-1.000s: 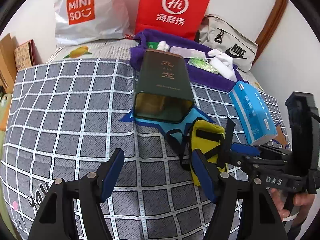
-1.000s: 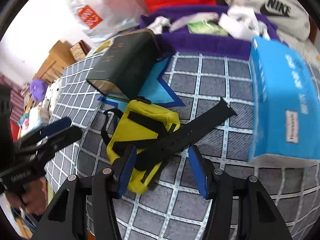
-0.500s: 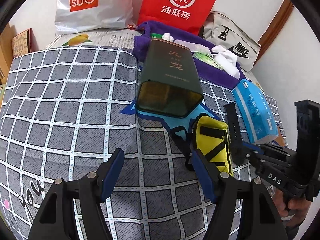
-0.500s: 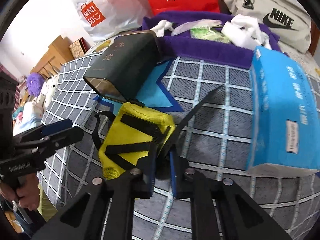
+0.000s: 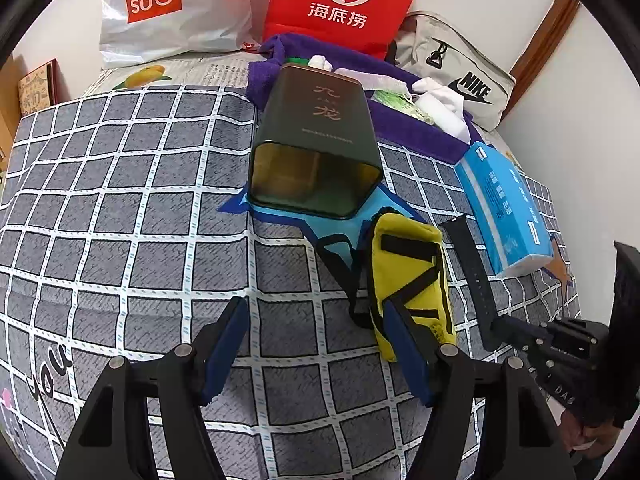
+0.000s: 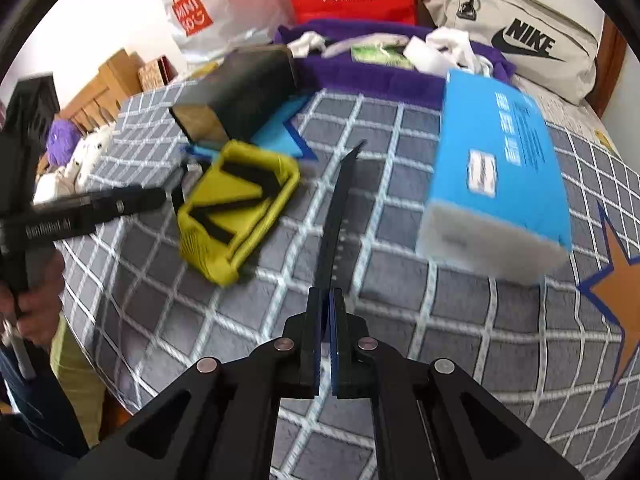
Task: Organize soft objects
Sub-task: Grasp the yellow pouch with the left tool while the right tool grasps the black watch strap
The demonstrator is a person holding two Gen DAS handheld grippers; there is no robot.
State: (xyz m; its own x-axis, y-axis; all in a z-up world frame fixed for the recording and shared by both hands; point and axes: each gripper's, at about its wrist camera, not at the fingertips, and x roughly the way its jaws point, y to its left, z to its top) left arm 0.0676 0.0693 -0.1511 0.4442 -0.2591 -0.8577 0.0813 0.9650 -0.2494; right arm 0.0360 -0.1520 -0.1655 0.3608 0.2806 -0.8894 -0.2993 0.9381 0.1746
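A black watch strap (image 6: 338, 208) sticks out forward from my right gripper (image 6: 326, 300), which is shut on its near end; the strap (image 5: 470, 268) hangs just above the checked blanket, between a yellow pouch and a blue tissue box. The yellow pouch (image 5: 408, 280) with black straps lies flat, its lower end behind my left gripper's right finger (image 5: 404, 344). My left gripper (image 5: 316, 316) is open over bare blanket with nothing between its fingers. A dark green tin (image 5: 320, 140) lies on its side, open mouth toward me.
The blue tissue box (image 6: 500, 168) lies right of the strap. A purple towel (image 6: 372, 80) with white cloths and packets sits behind the tin. White, red and grey bags (image 5: 452, 68) line the wall. The checked blanket (image 5: 120, 208) is bare on the left.
My right gripper went from open around the strap on the yellow pouch to shut on it. It then carried the strap right, off the pouch. The left gripper stayed open.
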